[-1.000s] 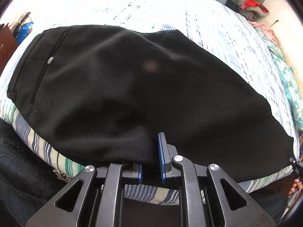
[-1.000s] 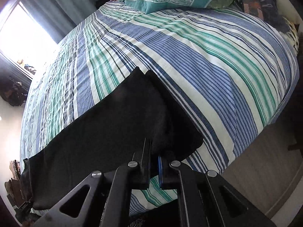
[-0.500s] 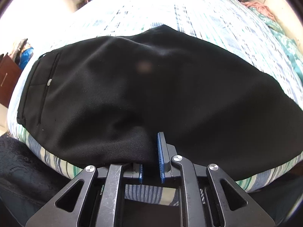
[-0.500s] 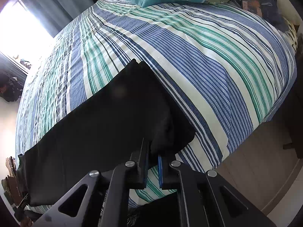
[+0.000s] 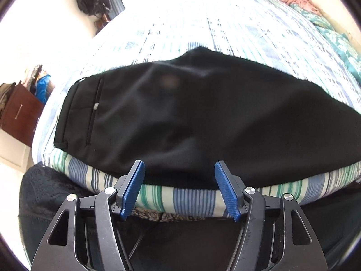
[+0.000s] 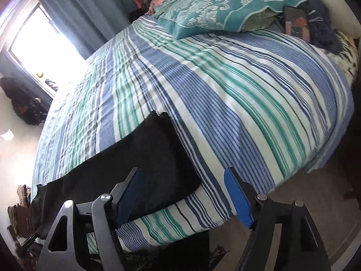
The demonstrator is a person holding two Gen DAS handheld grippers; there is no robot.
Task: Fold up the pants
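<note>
One lengthwise fold looks done: we see the black pants (image 5: 203, 117) lying flat along the near edge of the bed (image 6: 225, 90). Left gripper (image 5: 179, 187) and right gripper (image 6: 182, 199) fingers are opening, gripping nothing; crosswise folds remain.

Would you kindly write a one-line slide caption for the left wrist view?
Left gripper, jaws opening and empty, above black pants laid flat on a striped bed.
</note>
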